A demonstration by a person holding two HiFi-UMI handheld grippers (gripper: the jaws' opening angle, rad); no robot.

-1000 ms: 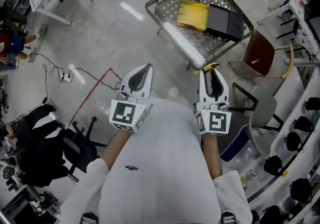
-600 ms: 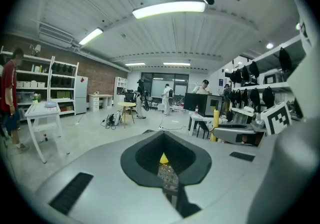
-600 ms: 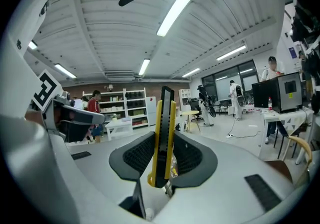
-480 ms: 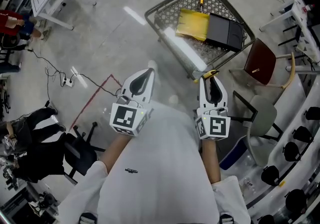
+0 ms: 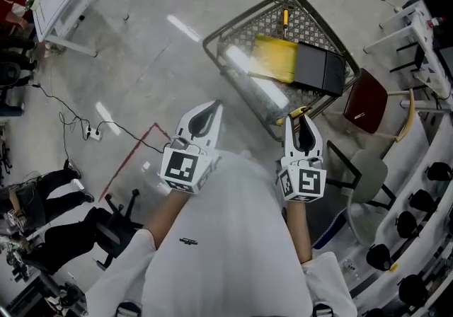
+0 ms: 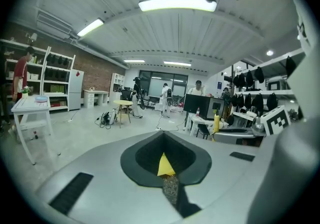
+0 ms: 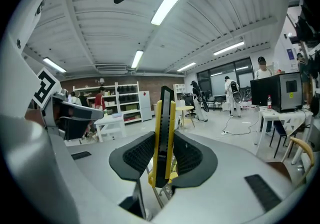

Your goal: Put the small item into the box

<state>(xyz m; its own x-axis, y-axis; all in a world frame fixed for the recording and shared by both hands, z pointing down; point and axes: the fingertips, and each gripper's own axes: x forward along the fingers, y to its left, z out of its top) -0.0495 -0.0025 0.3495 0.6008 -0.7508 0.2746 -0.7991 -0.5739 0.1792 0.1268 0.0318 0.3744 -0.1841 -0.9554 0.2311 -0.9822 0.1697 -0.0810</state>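
Over the wire cart (image 5: 256,81) now, with the black box (image 5: 320,68) lying inside it.
My right gripper (image 5: 302,119) is clamped on a yellow-and-black utility knife (image 7: 164,133), which stands upright in its own view. The head view catches only the knife's yellow tip near the cart's edge. My left gripper (image 5: 204,116) is pinched closed on nothing.

Left tongs (image 6: 165,143) together, a yellow wedge (image 6: 165,166) in their gap
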